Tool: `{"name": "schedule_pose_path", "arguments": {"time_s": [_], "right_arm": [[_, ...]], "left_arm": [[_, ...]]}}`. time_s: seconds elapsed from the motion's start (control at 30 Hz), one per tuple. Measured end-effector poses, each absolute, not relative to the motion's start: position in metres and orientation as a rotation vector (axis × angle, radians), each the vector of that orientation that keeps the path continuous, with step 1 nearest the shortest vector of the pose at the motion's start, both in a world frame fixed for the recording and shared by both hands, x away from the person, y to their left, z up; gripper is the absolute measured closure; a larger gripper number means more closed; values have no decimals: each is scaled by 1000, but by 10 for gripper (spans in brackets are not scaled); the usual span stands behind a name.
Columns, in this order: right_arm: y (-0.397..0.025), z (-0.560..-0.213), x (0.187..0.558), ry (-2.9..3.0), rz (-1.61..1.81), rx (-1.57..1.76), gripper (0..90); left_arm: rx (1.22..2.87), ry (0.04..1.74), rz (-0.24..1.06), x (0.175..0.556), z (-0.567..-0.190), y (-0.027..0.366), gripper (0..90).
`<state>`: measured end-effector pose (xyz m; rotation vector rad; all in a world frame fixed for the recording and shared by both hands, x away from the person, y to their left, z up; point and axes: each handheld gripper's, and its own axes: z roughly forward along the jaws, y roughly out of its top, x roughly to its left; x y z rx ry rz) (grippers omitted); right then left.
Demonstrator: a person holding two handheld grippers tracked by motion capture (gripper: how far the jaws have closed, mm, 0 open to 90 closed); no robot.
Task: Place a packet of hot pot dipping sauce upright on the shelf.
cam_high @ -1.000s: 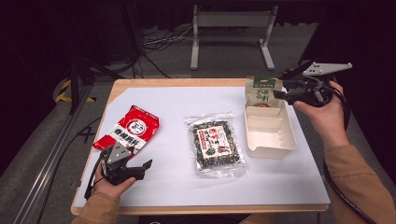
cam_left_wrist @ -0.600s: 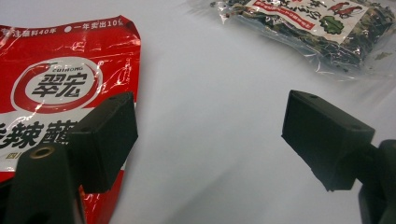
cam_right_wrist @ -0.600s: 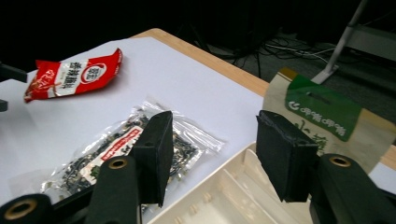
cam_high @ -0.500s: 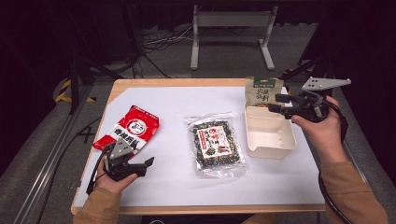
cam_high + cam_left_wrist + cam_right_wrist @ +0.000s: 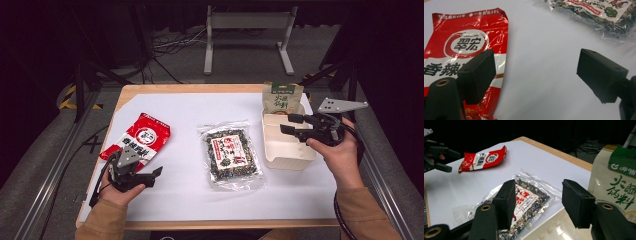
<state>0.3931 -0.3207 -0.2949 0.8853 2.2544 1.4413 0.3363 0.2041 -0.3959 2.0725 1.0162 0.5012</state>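
A red snack bag (image 5: 137,140) (image 5: 466,50) (image 5: 482,158) lies flat at the table's left. My left gripper (image 5: 154,175) (image 5: 536,75) rests low just below it, open and empty. A clear packet of dark dried food (image 5: 231,156) (image 5: 524,200) (image 5: 599,12) lies in the middle. At the right sits a shallow beige tray (image 5: 286,152) (image 5: 549,233), with a green-and-cream pouch (image 5: 282,97) (image 5: 619,180) standing at its far end. My right gripper (image 5: 286,124) (image 5: 537,205) hovers open over the tray, pointing left, with nothing between its fingers.
A white sheet (image 5: 200,117) covers the wooden tabletop (image 5: 165,89). Dark floor, cables and a metal stand (image 5: 247,30) lie beyond the far edge. A rail (image 5: 47,175) runs along the left side.
My right gripper has come down and toward the near side, from beside the pouch to over the tray. My left gripper stayed put.
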Motion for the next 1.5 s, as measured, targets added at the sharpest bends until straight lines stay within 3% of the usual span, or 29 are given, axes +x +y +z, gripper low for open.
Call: {"name": "schedule_pose_path", "arguments": {"time_s": [0.6, 0.7, 1.07, 1.5], "right_arm": [[-306, -324, 391, 2307, 1488, 865, 433], [-305, -327, 391, 2315, 1481, 869, 426], [-303, -334, 392, 2337, 1468, 881, 416], [-301, -341, 391, 2361, 1465, 890, 406]], "left_arm": [[2146, 1115, 458, 377, -368, 240, 167], [2171, 1105, 470, 387, -367, 249, 225], [2055, 1203, 426, 418, -370, 283, 291], [1981, 1271, 404, 448, -384, 298, 273]]}}
